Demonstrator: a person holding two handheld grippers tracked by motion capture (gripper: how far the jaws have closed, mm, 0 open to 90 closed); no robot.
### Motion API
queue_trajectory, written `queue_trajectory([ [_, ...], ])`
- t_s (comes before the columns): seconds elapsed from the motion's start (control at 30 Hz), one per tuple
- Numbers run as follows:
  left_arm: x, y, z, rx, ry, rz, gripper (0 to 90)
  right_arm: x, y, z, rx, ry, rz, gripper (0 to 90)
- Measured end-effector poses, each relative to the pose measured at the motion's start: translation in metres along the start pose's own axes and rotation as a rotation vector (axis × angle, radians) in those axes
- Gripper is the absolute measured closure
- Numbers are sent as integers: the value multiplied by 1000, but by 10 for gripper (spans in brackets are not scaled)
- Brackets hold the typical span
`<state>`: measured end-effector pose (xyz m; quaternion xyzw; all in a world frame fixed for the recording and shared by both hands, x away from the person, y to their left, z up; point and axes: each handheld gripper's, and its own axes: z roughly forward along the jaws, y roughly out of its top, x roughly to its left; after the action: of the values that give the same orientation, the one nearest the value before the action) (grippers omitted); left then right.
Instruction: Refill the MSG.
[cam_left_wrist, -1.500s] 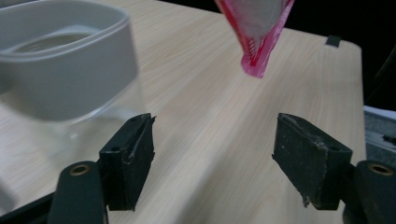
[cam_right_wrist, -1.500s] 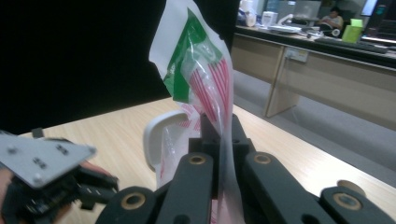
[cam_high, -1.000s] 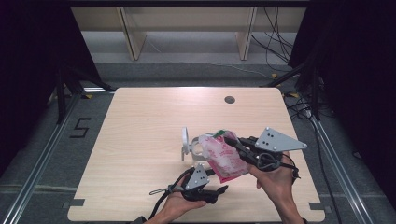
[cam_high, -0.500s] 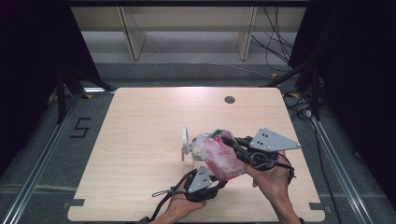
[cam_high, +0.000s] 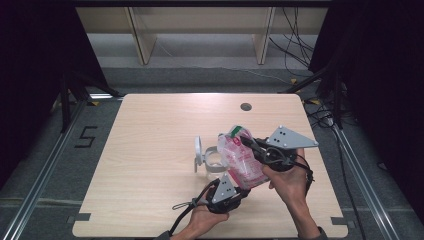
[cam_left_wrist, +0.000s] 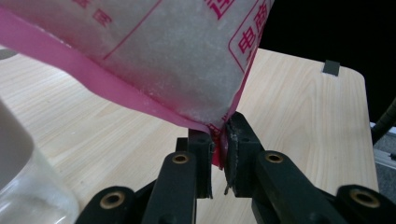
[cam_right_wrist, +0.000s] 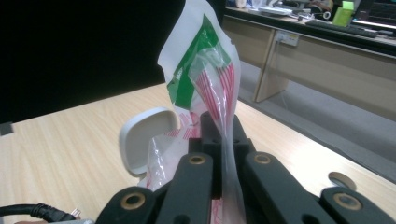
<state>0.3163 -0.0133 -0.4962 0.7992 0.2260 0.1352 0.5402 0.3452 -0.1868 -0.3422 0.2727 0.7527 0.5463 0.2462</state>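
A crinkly clear plastic bag (cam_high: 242, 159) printed in pink and filled with white granules hangs above the pale wood-grain desk (cam_high: 150, 140). The left gripper (cam_left_wrist: 219, 156) has just been closing, its black fingers now clamped on the bag's pink seamed corner. The right gripper (cam_right_wrist: 223, 140) pinches the bag's thin green-striped top, beside a clear round jar (cam_high: 212, 161) with a white hinged lid.

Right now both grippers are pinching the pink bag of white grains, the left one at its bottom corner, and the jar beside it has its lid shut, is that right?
Not quite: the jar has its lid flipped open, as the high view shows. The rest holds: the left gripper and right gripper both pinch the pink bag, the left one at its bottom corner.
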Motion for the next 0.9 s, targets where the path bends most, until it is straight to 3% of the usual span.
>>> queue_trajectory([
  [0.17, -1, 7, 7, 0, 12, -47, 817, -3, 6, 5, 29, -27, -16, 900],
  [0.23, -1, 8, 10, -4, 15, -71, 817, -2, 7, 5, 42, -17, -5, 900],
  [0.27, -2, 8, 12, -7, 1, -83, 817, -2, 8, 6, 51, -25, -18, 900],
  [0.37, -7, 12, 17, -4, 31, -64, 819, -3, 10, 12, 64, -17, -18, 900],
  [0.5, -5, 13, 24, -20, 46, -102, 820, -1, 13, 17, 99, -19, -16, 900],
  [0.63, -8, 14, 30, -49, 71, -122, 820, 0, 14, 21, 91, -50, -43, 900],
  [0.73, -11, 15, 32, -60, 87, -112, 821, 1, 15, 22, 117, -46, -28, 900],
  [0.77, -14, 15, 33, -66, 112, -101, 821, 1, 15, 23, 118, -40, -33, 900],
  [0.83, -14, 15, 35, -74, 110, -113, 821, -3, 16, 26, 106, -61, -73, 900],
  [0.9, -16, 15, 37, -77, 125, -112, 821, -1, 15, 27, 121, -46, -47, 900],
])
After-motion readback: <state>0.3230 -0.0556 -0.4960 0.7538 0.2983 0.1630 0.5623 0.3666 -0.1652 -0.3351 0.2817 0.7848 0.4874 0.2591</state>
